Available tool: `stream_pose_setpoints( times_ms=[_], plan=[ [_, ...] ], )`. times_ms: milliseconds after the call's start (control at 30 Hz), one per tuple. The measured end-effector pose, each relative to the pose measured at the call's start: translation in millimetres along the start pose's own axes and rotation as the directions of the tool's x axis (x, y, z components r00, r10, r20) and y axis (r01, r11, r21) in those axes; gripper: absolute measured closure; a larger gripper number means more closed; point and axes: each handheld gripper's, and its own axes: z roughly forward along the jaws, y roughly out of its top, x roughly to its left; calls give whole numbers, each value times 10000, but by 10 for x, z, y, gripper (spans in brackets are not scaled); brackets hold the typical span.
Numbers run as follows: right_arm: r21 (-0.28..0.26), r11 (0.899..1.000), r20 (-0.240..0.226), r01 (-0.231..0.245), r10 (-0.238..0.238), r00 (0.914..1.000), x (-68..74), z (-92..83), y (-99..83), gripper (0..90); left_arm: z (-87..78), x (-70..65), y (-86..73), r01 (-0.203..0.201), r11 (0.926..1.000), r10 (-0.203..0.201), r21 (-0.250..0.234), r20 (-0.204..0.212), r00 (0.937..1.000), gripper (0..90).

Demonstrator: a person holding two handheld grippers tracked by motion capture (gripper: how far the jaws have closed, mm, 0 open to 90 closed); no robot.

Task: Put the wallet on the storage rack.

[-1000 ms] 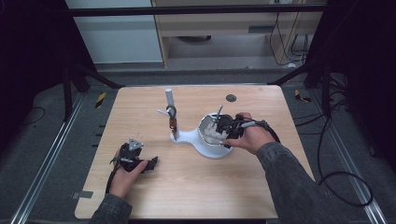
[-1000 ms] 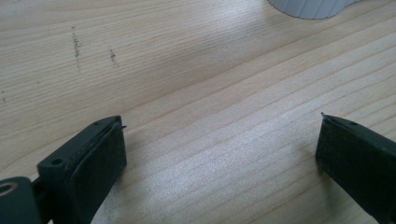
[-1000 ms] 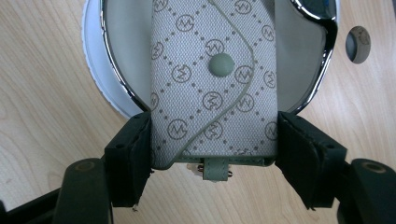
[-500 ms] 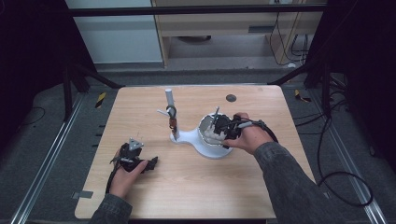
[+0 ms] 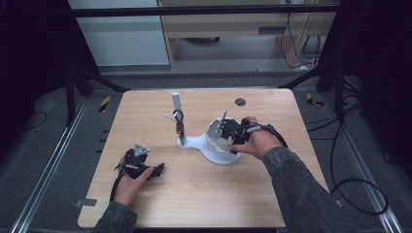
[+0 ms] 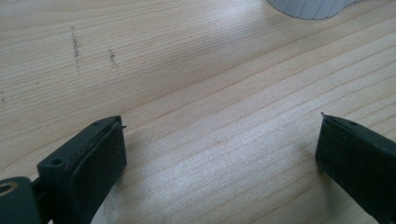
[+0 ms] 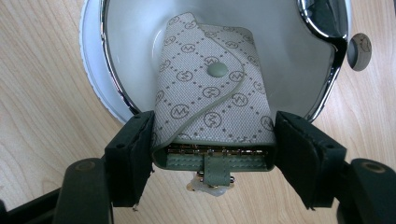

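A beige monogrammed key case [image 7: 212, 100] with a green snap and green trim lies tilted into a white bowl [image 7: 130, 46] with a chrome rim. My right gripper [image 7: 212, 154] is shut on the case's lower end, one pad pressing each side. In the high view the right gripper [image 5: 228, 135] sits at the bowl [image 5: 214, 145] right of the table's centre. The bowl belongs to a white stand [image 5: 194, 142] with an upright post [image 5: 176, 102]. My left gripper [image 5: 158, 170] rests open on the wood near the front left, and the left gripper [image 6: 219, 149] has only bare table between its jaws.
A small dark ring with a brown strap [image 5: 179, 119] hangs on the post. A dark round disc [image 5: 240, 102] lies on the table behind the bowl. The stand's white base edge [image 6: 310, 7] lies ahead of the left gripper. Cables trail off the table's right side.
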Motion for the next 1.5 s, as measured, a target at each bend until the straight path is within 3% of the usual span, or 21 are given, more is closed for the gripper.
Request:
stream_pose_setpoints(
  times_ms=[867, 1067, 1500],
  plan=[
    [-85, 9998, -116, -185, 184, 9998, -1, 14, -12, 258, 1, -1, 0, 26, 10000, -26, -19, -5, 10000, 10],
    [-267, 9988, -88, -418, 416, 9991, -11, -13, -25, 188, 1, -1, 0, 20, 10000, -20, -15, -5, 10000, 10],
    [-730, 9949, -99, -701, 696, 9975, 1, -150, -110, 151, 3, -6, -1, 87, 10000, -87, -45, -12, 10000, 10]
  ],
)
